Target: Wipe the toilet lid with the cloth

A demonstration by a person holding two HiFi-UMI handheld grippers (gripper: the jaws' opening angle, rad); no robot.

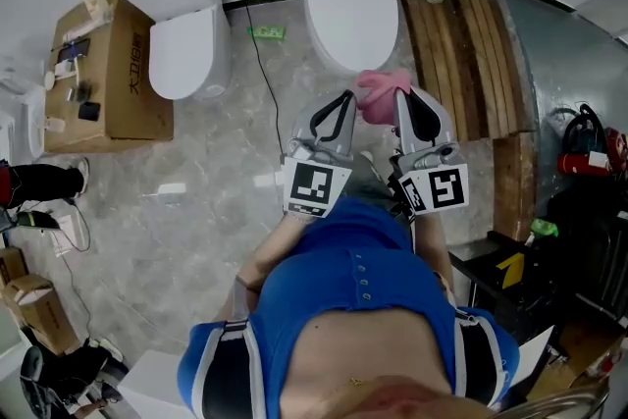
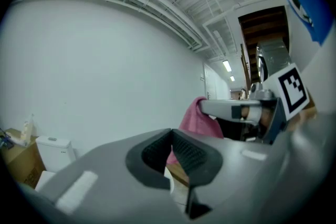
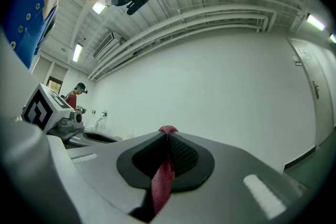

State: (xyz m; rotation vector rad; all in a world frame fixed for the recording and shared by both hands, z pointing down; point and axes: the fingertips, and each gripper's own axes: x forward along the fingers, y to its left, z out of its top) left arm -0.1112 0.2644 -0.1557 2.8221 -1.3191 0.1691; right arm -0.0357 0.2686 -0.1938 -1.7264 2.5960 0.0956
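Note:
The white toilet [image 1: 351, 5] at the top centre of the head view has its lid down. A pink cloth [image 1: 381, 93] hangs just in front of the toilet's near edge, with my right gripper [image 1: 400, 101] shut on it. In the right gripper view the cloth [image 3: 163, 181] shows as a red-pink strip pinched between the jaws of the right gripper [image 3: 167, 134]. My left gripper [image 1: 340, 105] is beside it on the left, apart from the cloth. The left gripper [image 2: 172, 136] is shut with nothing in it; the cloth [image 2: 193, 118] hangs behind it.
A second white toilet [image 1: 182, 25] stands at the left next to a cardboard box [image 1: 113, 64] with small items on top. A black cable [image 1: 257, 54] runs across the marble floor between the toilets. Wooden planks [image 1: 461, 44] and a metal panel [image 1: 549, 64] lie to the right.

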